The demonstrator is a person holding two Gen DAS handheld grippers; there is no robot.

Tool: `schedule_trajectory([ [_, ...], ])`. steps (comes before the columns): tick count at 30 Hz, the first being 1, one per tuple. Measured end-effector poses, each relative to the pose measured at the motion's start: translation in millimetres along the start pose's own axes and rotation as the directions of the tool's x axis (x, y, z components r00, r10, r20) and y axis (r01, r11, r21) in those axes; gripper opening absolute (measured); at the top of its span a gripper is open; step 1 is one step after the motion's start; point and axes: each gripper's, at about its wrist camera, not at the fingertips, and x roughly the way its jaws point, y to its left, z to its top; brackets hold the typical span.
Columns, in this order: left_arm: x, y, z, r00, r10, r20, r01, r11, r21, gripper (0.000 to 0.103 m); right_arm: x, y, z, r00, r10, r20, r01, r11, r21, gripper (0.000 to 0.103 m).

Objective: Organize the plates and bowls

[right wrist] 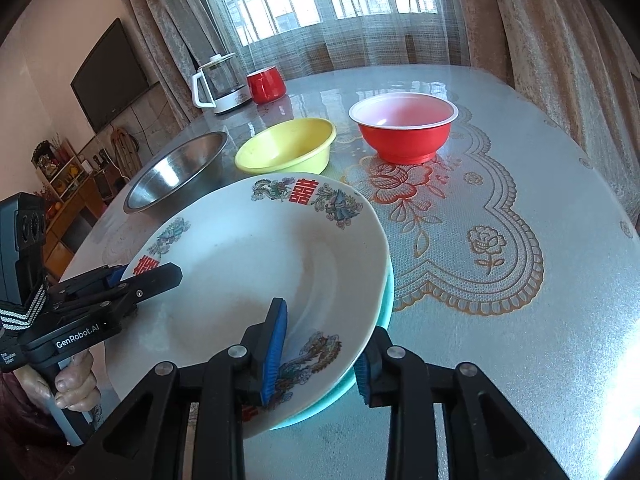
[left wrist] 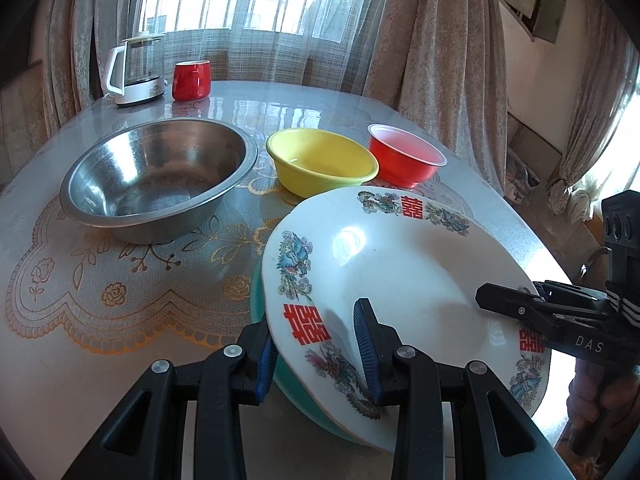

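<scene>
A white plate (left wrist: 400,264) (right wrist: 248,264) with red characters and bird prints lies tilted on a teal plate (left wrist: 292,396) (right wrist: 320,404) near the table's front edge. My left gripper (left wrist: 316,356) (right wrist: 148,274) clamps the left rims of both plates, one pad on the white face, one under the teal. My right gripper (right wrist: 320,360) (left wrist: 500,300) bites the opposite rims the same way, pads seemingly in contact. Behind stand a steel bowl (left wrist: 160,176), a yellow bowl (left wrist: 320,160) and a red bowl (left wrist: 406,156).
A glass kettle (left wrist: 136,72) and a red mug (left wrist: 191,80) stand at the table's far edge by the curtained window. The table (right wrist: 520,320) has a glossy lace-patterned cover. A wall television (right wrist: 112,76) and shelves are off to the left.
</scene>
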Motion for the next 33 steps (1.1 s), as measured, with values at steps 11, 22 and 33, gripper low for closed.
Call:
schedule_trajectory([
  [11, -10, -2, -4, 1.0, -0.012, 0.01, 0.012, 1.0, -0.003, 0.036, -8, 4, -7, 0.998, -0.05, 0.048, 0.05, 0.999, -0.008, 0.03],
  [22, -9, -11, -7, 1.0, 0.026, 0.014, -0.026, 0.999, 0.024, 0.036, -2, 4, -7, 0.996, -0.071, 0.06, 0.071, 0.997, 0.0, 0.031],
  [33, -19, -8, -7, 0.997, 0.069, 0.035, -0.069, 0.998, 0.009, 0.036, -3, 5, -8, 0.996, -0.072, 0.052, 0.072, 0.997, 0.001, 0.034],
])
